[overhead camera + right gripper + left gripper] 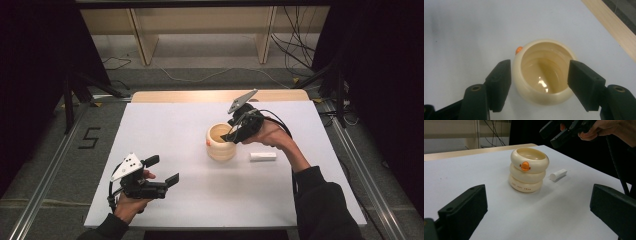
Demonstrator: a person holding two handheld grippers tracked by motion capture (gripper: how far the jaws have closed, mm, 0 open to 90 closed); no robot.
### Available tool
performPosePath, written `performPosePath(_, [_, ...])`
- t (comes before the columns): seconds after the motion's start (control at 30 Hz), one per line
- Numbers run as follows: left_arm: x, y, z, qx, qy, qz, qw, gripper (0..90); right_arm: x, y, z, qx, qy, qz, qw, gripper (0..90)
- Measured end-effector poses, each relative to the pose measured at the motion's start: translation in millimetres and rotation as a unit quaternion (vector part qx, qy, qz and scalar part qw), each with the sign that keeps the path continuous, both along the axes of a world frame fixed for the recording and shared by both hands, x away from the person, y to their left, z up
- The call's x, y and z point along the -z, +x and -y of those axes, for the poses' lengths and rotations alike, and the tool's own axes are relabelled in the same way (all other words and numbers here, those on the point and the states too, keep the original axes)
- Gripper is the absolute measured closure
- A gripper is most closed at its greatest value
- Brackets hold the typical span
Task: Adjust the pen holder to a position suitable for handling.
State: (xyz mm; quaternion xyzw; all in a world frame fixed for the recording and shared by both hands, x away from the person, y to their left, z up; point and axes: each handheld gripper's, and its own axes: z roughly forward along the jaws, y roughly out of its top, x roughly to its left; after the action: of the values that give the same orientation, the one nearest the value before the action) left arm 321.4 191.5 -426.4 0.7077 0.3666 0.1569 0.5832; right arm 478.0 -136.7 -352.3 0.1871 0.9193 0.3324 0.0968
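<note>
A cream ringed cup (221, 142) stands mid-bench, a small white cylinder (263, 156) just beside it. The right claw (235, 134) hovers above the cup's mouth, jaws wide and empty. Best to lift straight up, clear of the rim. The left claw (161, 170) waits wide open, well apart.

One cream ringed cup (221, 142), one white cylinder (263, 156), two grippers (160, 171) (233, 135)

Both grippers (161, 171) (233, 136) are black with blocky jaws, grey three-cornered plates, black cables; the sleeves (320, 200) are dark.
</note>
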Motion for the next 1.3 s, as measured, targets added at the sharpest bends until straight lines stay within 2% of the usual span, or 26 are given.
performPosePath(0.27, [0.5,0.6,-0.9,-0.005,-0.001,-0.002,1.0,0.5,4.7,-4.2,25.1,0.029,0.035,0.008,0.9989,32.0])
performPosePath(0.67, [1.2,2.0,-1.5,-0.009,-0.004,-0.005,0.9999,0.5,19.1,-11.5,53.7,0.064,0.071,0.017,0.9953,27.9])
performPosePath(0.87, [0.7,2.1,-1.7,-0.008,-0.004,-0.005,0.9999,0.4,28.3,-9.7,63.6,0.073,0.053,0.009,0.9959,27.0])
performPosePath(1.0, [0.1,1.9,-1.9,-0.008,-0.007,-0.004,0.9999,0.5,33.1,-8.4,69.2,0.07,0.042,-0.011,0.9966,26.0])
performPosePath(1.3, [0.2,2.1,-1.6,-0.007,-0.007,-0.005,0.9999,0.5,42.5,-7.5,77.4,0.066,-0.01,-0.019,0.9976,25.3])
